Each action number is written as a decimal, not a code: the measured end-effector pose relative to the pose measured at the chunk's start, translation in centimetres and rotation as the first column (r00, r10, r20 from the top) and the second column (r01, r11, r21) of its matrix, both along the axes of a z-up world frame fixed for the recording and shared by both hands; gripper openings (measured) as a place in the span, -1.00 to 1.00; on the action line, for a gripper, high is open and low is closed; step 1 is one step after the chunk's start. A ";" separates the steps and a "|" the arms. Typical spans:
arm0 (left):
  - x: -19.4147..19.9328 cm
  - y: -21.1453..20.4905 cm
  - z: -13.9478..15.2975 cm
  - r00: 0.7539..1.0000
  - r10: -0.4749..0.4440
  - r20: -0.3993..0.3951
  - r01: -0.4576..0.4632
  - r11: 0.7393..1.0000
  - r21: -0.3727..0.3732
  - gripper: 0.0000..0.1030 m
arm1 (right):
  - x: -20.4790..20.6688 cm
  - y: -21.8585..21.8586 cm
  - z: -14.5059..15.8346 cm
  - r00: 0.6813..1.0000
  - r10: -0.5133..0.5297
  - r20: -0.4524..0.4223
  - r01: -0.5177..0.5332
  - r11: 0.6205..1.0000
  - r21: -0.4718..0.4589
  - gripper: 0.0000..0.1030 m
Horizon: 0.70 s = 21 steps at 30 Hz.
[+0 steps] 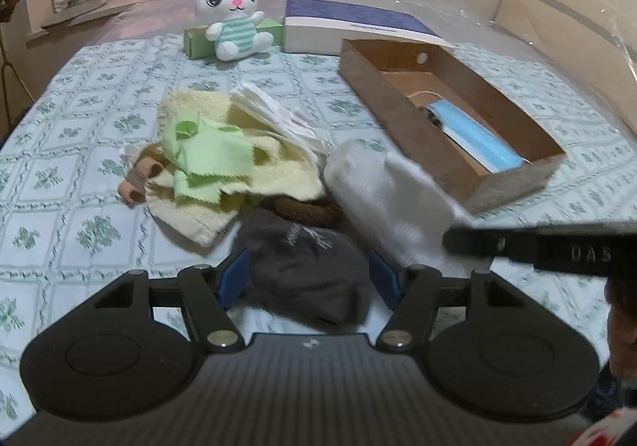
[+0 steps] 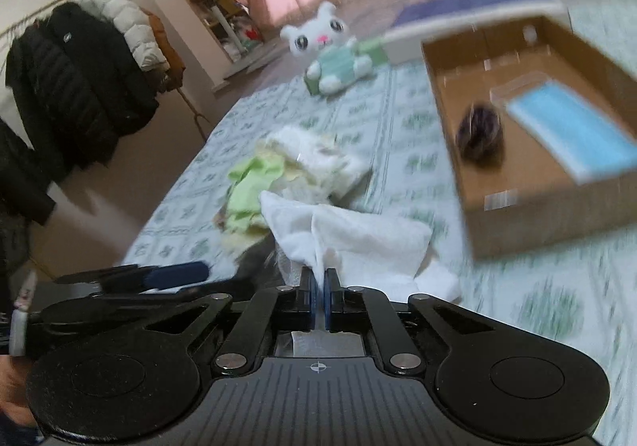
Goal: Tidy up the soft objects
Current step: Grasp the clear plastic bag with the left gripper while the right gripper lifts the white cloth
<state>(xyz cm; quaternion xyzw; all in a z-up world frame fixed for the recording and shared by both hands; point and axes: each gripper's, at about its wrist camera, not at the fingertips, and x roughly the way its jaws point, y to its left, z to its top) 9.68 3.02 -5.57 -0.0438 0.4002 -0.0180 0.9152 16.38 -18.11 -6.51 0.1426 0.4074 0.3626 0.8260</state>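
The right gripper (image 2: pixel 318 286) has its jaws clamped on a corner of the white cloth (image 2: pixel 358 239), which trails ahead of it toward twelve o'clock, likely pinched at an edge so it lifts free of the heap. The left gripper (image 1: pixel 308 278) sits with jaws apart, straddling the grey knit item (image 1: pixel 306 270), seemingly ready to take it. At eleven o'clock from that gripper lies the remaining pile: a yellow towel (image 1: pixel 239 167) under green cloths (image 1: pixel 211 155). The cardboard box (image 1: pixel 513 183), at two o'clock, already holds a blue face mask (image 1: pixel 477 139), so it appears to be the collecting place. A plush bunny (image 1: pixel 233 16) sits well beyond
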 end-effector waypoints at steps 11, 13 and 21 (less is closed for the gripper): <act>-2.9 -0.8 -0.8 0.999 -0.002 -0.038 0.001 1.000 -0.021 0.23 | -5.7 0.5 -0.1 0.988 0.044 0.146 -0.011 0.975 -0.220 0.33; -2.8 -0.8 -0.9 0.999 0.002 -0.045 -0.003 1.000 -0.029 0.21 | -5.1 0.7 -0.9 0.990 0.043 0.137 -0.012 0.975 -0.222 0.34; -1.7 -0.7 -1.6 0.998 0.014 -0.058 -0.015 1.000 -0.003 0.18 | -2.8 1.3 -3.5 0.993 0.037 0.113 -0.012 0.977 -0.213 0.41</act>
